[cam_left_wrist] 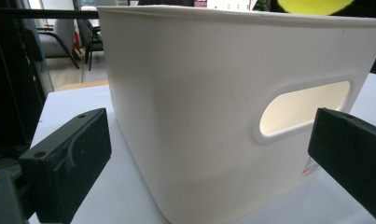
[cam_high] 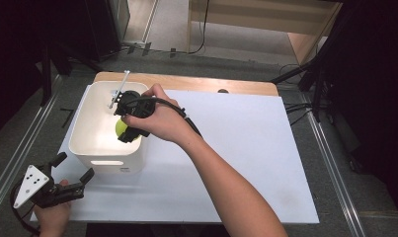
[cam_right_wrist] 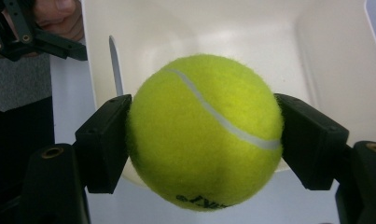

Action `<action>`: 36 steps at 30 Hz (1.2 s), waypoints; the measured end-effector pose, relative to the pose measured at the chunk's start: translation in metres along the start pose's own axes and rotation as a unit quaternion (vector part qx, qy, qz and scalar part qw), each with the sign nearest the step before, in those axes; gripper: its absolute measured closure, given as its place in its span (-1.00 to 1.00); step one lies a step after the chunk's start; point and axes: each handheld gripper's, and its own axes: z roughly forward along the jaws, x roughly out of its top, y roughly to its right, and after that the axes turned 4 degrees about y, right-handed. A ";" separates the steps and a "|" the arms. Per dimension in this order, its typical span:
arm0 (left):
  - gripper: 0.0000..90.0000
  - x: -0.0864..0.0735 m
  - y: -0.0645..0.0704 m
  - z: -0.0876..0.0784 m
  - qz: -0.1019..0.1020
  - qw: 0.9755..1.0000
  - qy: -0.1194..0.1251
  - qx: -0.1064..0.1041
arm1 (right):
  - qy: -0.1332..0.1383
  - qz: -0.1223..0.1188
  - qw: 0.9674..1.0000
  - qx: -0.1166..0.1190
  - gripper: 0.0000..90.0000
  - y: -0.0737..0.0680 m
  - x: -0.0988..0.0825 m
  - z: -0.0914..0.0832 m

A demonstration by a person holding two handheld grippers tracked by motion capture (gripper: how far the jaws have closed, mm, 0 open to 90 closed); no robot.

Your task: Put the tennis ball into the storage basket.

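A yellow-green tennis ball (cam_right_wrist: 204, 130) sits squeezed between both black pads of my right gripper (cam_right_wrist: 202, 140), which is shut on it. In the high view the ball (cam_high: 121, 127) hangs over the right part of a white plastic bin (cam_high: 83, 143), held by the right gripper (cam_high: 129, 129) above the bin's right rim. The bin's inside (cam_right_wrist: 251, 32) lies beyond the ball. My left gripper (cam_high: 74, 167) rests near the table's front left corner, open, jaws wide apart and nothing between them. It faces the bin's near wall and handle slot (cam_left_wrist: 302, 107).
A white sheet (cam_high: 246, 148) covers the wooden table (cam_high: 186, 82). A thin metal rod (cam_high: 118, 90) leans at the bin's far rim. Dark stands and cables ring the table. The sheet to the right of the bin is bare.
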 end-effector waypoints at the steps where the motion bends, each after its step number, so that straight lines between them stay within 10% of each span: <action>1: -1.00 0.000 0.000 0.000 0.000 1.000 0.000 0.000 | -0.002 -0.001 1.000 0.001 -0.49 0.000 0.000 0.002; 36: -1.00 0.000 0.000 0.000 0.001 1.000 0.000 0.000 | -0.047 -0.020 0.999 0.000 -0.56 0.000 -0.013 0.053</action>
